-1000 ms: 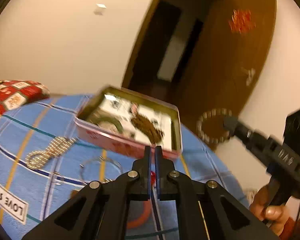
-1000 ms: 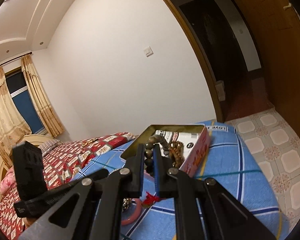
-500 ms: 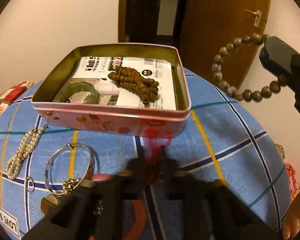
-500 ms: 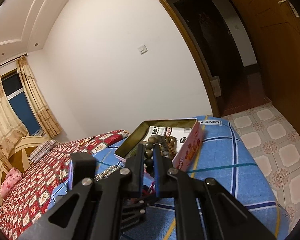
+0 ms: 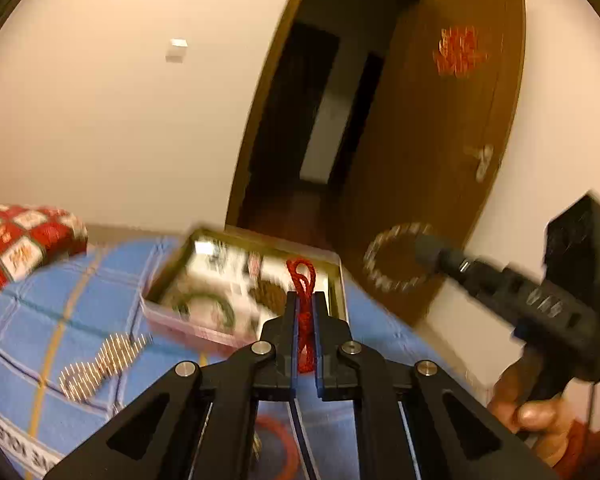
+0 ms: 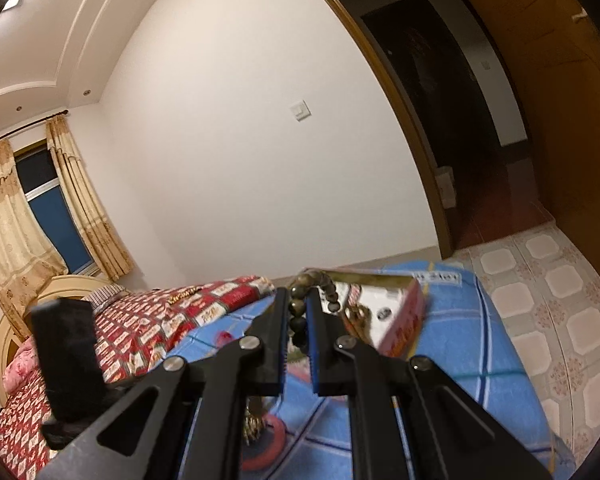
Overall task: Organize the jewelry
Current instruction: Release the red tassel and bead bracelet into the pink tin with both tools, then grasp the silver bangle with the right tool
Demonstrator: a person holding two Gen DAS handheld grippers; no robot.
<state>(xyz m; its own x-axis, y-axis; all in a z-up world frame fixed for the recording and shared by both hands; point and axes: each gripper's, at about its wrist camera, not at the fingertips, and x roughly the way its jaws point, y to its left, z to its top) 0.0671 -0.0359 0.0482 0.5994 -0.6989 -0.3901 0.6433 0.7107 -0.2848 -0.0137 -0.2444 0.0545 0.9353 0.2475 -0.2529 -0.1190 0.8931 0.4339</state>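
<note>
My left gripper (image 5: 303, 300) is shut on a red cord (image 5: 301, 280) and holds it lifted in front of the pink tin box (image 5: 168, 316). The tin holds a green bangle (image 5: 204, 304) and brown beads (image 5: 266, 292). My right gripper (image 6: 298, 300) is shut on a dark bead bracelet (image 6: 298, 307), held in the air to the right of the tin; the bracelet also shows in the left wrist view (image 5: 396, 258). The tin shows in the right wrist view (image 6: 404, 316) as well.
A blue plaid cloth (image 5: 40, 320) covers the table. A pearl string (image 5: 100, 360) lies left of the tin. A red bangle (image 5: 276, 440) lies under my left gripper. A red patterned bed (image 6: 140, 328) is at the left; an open wooden door (image 5: 440, 140) is behind.
My left gripper dipped to the cloth, closed on the red cord and rose with it. My right gripper stayed shut on the bead bracelet and shifted slightly.
</note>
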